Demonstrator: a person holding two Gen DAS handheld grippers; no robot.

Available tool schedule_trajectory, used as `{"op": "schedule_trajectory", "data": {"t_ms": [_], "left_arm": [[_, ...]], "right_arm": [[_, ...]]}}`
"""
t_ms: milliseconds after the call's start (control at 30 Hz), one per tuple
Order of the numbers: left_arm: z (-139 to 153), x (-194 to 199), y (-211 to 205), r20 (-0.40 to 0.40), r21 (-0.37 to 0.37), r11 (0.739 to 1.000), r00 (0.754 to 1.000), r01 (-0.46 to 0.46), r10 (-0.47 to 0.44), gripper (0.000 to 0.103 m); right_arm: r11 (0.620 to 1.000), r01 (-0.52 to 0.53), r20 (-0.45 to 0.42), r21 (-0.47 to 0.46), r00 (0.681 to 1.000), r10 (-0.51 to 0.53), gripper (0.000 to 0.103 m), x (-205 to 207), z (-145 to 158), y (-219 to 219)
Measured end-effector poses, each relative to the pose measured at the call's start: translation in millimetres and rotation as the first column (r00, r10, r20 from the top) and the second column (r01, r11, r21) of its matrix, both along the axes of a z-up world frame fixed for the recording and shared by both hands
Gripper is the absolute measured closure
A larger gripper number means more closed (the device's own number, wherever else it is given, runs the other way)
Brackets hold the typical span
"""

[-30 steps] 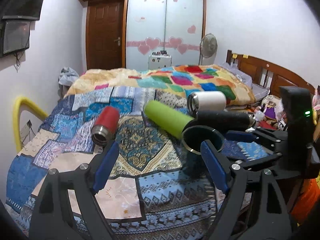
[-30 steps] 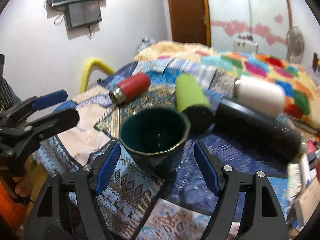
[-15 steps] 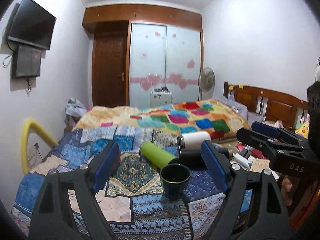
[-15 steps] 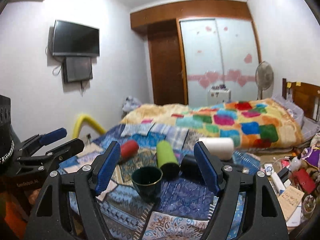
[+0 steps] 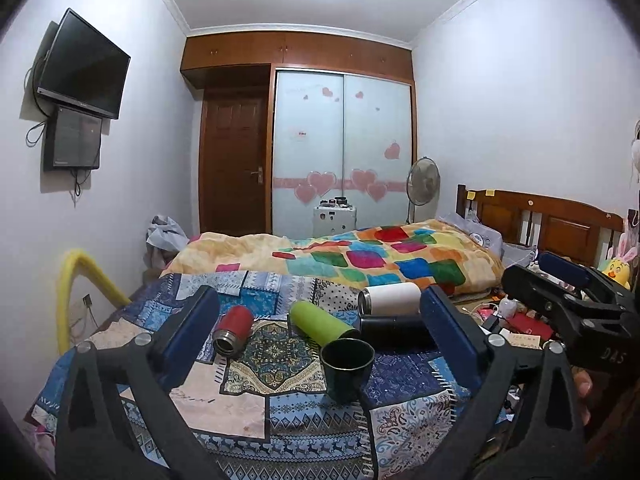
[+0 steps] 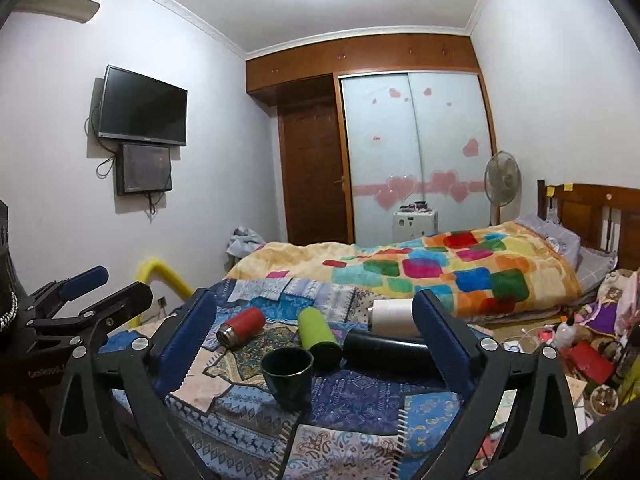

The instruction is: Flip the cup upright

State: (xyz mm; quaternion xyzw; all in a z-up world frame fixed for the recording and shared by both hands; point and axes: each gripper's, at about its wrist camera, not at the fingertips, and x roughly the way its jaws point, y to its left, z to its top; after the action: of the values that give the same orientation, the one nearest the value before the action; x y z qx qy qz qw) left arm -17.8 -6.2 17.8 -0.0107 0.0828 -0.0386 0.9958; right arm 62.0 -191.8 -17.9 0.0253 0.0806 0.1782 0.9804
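Both grippers have pulled back and up from the dark green cup (image 5: 346,368), which now stands upright, mouth up, on the patchwork quilt (image 5: 224,400) near its front edge. The left gripper (image 5: 320,344) and right gripper (image 6: 316,344) hang well clear of it, fingers spread wide, holding nothing. Behind the cup lie red (image 5: 233,329), lime (image 5: 320,322), black (image 5: 394,330) and white (image 5: 390,298) bottles on their sides; bare quilt stretches to its left.
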Motion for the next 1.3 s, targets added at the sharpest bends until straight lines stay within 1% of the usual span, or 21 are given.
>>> {"op": "schedule_trajectory", "data": {"t_ms": [133, 433, 1300], "left_arm": [[0, -1, 0, 0.003, 0.000, 1.000, 1.000, -0.001, 0.001, 0.001], [0, -12, -1, 0.018, 0.004, 1.000, 1.000, -0.016, 0.016, 0.000], [-1, -13, 2, 0.015, 0.004, 1.000, 1.000, -0.025, 0.025, 0.000]], "right_arm": [[1.000, 0.013, 0.007, -0.003, 1.000, -0.013, 0.000, -6, -2, -1], [0.999, 0.033, 0.017, -0.016, 0.999, -0.032, 0.000, -12, -4, -1], [0.999, 0.049, 0.033, -0.012, 0.998, -0.049, 0.000, -19, -2, -3]]}}
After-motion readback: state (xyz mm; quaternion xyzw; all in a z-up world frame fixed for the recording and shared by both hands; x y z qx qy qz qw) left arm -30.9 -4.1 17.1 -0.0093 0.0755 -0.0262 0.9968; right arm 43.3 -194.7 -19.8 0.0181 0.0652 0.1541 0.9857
